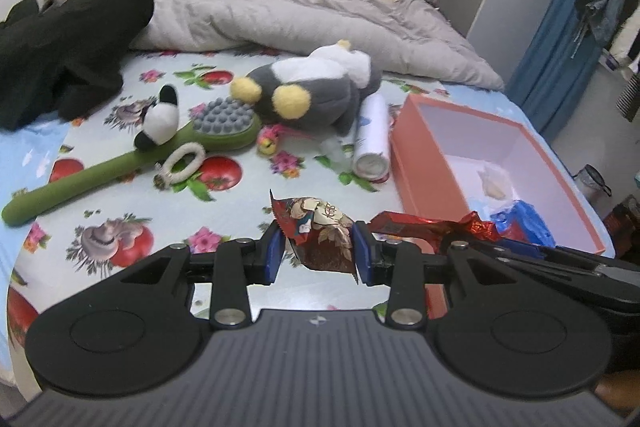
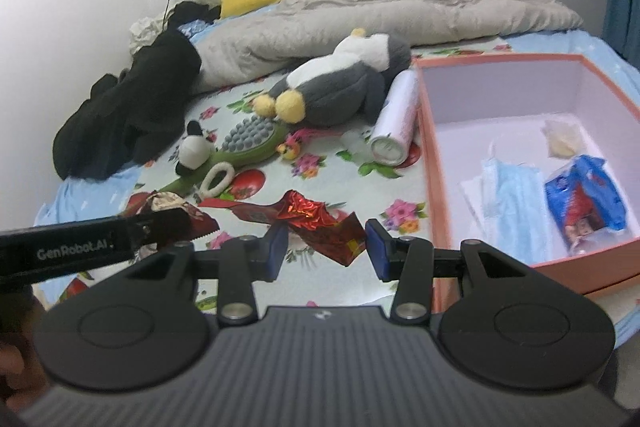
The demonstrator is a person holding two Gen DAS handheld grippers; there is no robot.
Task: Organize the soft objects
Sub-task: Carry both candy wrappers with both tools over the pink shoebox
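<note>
My left gripper (image 1: 319, 255) is shut on a brown and red snack packet (image 1: 320, 231), held above the flowered bedsheet (image 1: 240, 199). My right gripper (image 2: 326, 247) is shut on a crinkled red foil wrapper (image 2: 312, 217), also off the sheet. Each gripper shows at the edge of the other's view: the right one (image 1: 460, 241) with its red wrapper (image 1: 424, 227), the left one (image 2: 160, 223) with its packet (image 2: 172, 205). A grey penguin plush (image 1: 312, 87), a small panda plush (image 1: 160, 119) and a white hair tie (image 1: 184, 163) lie farther back on the bed.
An open pink box (image 2: 426, 131) on the right holds blue face masks (image 2: 508, 199), a blue packet (image 2: 584, 199) and a small pale bag. A white spray can (image 1: 372, 135) and a green massage brush (image 1: 132, 163) lie beside the plush. Black clothes (image 1: 68, 39) and a grey duvet (image 1: 300, 11) fill the back.
</note>
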